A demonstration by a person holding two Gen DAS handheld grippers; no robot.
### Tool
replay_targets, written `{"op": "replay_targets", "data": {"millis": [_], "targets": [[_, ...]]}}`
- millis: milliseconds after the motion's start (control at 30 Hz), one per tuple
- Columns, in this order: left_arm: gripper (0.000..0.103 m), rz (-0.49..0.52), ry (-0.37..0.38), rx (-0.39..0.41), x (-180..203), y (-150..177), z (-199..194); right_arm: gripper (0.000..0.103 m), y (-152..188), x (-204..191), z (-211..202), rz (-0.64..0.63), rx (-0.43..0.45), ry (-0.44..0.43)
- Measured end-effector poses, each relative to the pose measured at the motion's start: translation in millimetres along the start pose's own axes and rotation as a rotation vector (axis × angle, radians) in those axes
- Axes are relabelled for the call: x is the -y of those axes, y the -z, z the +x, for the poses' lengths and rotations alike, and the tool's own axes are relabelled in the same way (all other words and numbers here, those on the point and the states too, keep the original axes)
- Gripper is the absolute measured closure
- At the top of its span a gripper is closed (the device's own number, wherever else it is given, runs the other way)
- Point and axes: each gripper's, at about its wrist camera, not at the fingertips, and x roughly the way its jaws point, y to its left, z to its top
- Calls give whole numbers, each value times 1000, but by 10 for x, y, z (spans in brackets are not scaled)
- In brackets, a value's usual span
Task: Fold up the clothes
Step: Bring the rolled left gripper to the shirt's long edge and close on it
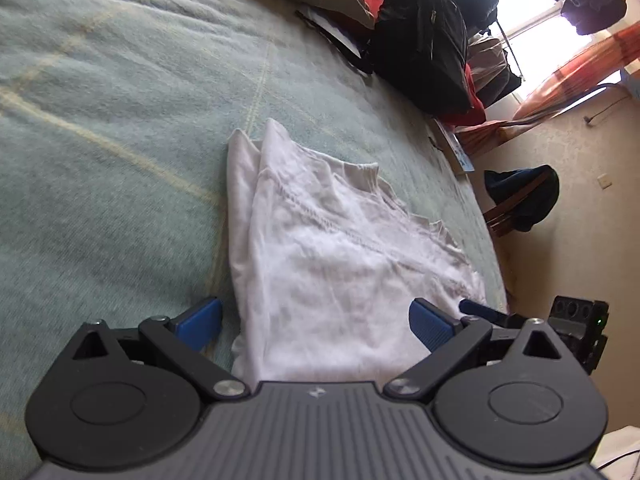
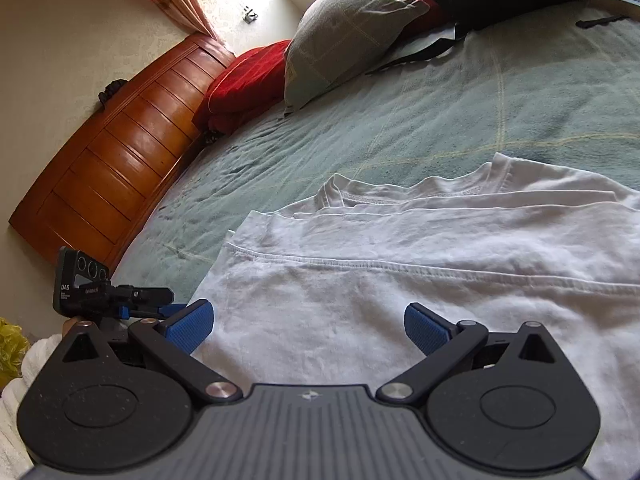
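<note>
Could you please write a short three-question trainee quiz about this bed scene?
1. True or false: the left tongs are shut on the white shirt.
2. What lies under the shirt? A) wooden floor B) green blanket C) red pillow
3. Fill in: the right tongs stand ____ over the shirt's near edge.

Key: 1 false, both blue pads are spread apart with cloth between them. 2 B. 3 open.
</note>
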Motion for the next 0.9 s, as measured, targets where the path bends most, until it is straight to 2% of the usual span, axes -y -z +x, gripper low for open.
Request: {"op": "replay_targets", "data": {"millis": [133, 300, 400, 600, 733, 900], "targets": [[4, -5, 50, -11, -19, -196, 173, 0, -51, 29, 47, 8, -6, 2], [4, -8, 70, -18, 7, -334, 336, 0, -85, 69, 86, 28, -6, 1], [4, -1, 77, -33, 46, -292, 343, 0, -80, 70, 102, 27, -10, -5], [4, 11, 91, -110, 114, 14, 153, 0, -91, 61, 84, 21, -3, -35], [4, -1, 95, -114, 78, 0, 173, 0, -88, 42, 86, 20, -3, -47], [3, -17, 128, -87, 25, -213, 385, 0, -76, 19, 58, 19, 4, -53]]}}
